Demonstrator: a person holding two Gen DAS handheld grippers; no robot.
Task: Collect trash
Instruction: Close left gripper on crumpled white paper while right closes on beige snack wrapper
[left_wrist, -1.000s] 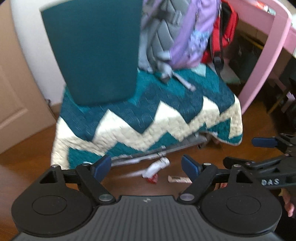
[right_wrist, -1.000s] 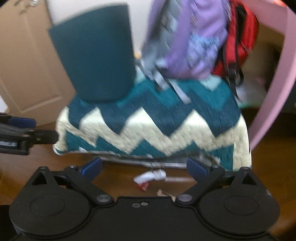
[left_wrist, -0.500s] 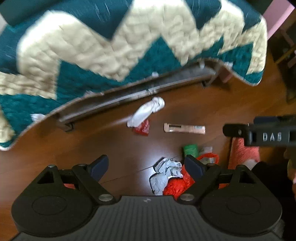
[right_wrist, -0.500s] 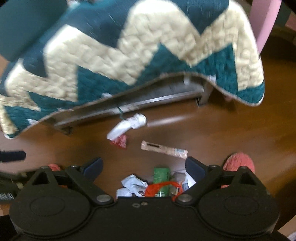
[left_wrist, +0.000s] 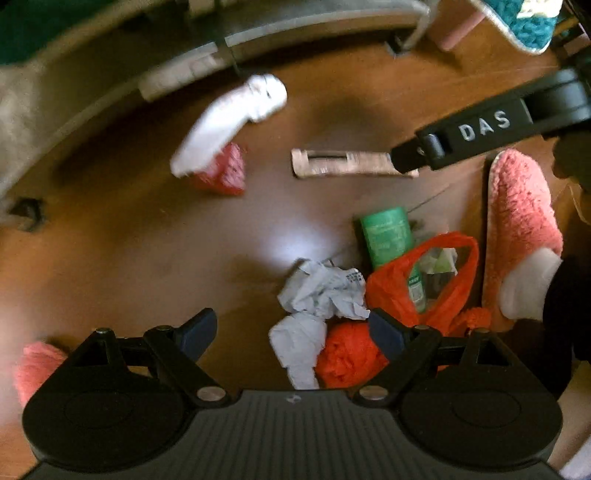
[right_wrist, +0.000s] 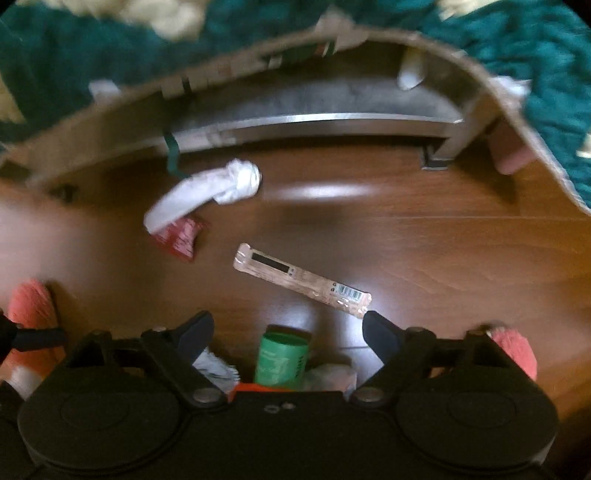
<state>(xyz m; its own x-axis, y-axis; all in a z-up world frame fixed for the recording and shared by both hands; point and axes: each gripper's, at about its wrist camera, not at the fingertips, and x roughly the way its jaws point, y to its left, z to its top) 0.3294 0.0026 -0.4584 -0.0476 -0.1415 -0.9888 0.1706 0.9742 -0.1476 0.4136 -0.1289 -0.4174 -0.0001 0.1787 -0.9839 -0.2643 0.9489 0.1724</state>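
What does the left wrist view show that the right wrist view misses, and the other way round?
Only the left wrist view shows the orange bag lying open and the crumpled paper whole, plus the right hand-held gripper from outside. Only the right wrist view shows the long wrapper unobstructed and the quilt. Both show the white sock, red wrapper, green container and pink slippers.
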